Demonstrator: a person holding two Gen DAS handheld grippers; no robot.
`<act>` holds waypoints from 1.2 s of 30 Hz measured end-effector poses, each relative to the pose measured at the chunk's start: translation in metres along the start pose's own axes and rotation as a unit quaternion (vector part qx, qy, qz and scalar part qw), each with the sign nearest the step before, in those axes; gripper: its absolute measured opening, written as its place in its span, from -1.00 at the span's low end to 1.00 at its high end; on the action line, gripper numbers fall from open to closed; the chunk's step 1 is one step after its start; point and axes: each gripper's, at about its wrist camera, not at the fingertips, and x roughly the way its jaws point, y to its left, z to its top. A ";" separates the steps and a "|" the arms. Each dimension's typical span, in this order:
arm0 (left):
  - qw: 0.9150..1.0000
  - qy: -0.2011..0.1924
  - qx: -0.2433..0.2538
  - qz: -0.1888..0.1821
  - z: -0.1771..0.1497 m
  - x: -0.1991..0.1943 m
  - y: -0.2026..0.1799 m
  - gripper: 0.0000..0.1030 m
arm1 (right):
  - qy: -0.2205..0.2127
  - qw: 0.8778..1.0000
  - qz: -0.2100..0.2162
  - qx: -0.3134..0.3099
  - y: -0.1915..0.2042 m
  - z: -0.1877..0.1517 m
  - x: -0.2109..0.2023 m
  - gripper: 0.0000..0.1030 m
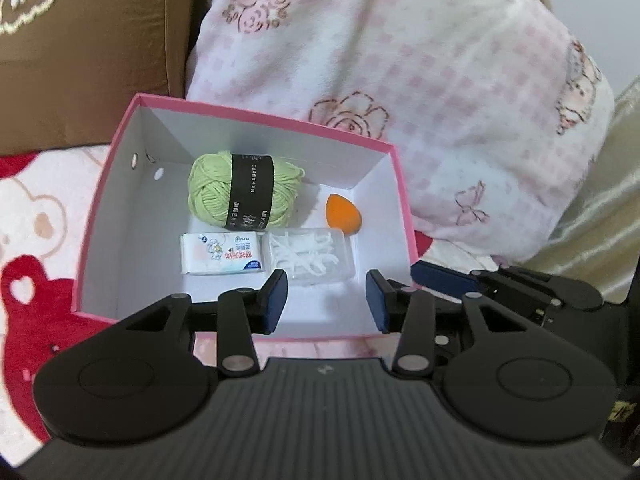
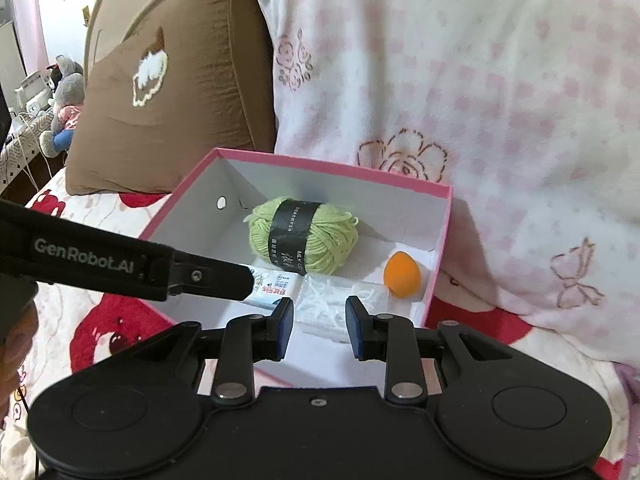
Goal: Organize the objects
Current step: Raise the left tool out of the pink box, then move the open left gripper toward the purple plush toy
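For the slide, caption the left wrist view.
Open left gripper hovers over a pink box holding green yarn, tissue pack, floss picks and orange sponge.

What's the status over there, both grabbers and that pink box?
Left gripper and right gripper open, holding nothing. Pink cardboard box holds green yarn ball, orange teardrop sponge, tissue pack, clear floss-pick case. Nothing in the way.

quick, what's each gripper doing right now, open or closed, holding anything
Left gripper: open, holding nothing, above the pink box.
Right gripper: open, holding nothing, by the same box.
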 end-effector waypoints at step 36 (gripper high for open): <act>0.996 0.047 0.075 0.008 -0.082 -0.095 -0.029 0.45 | -0.048 0.994 0.021 -0.091 0.061 -0.089 -0.144 0.81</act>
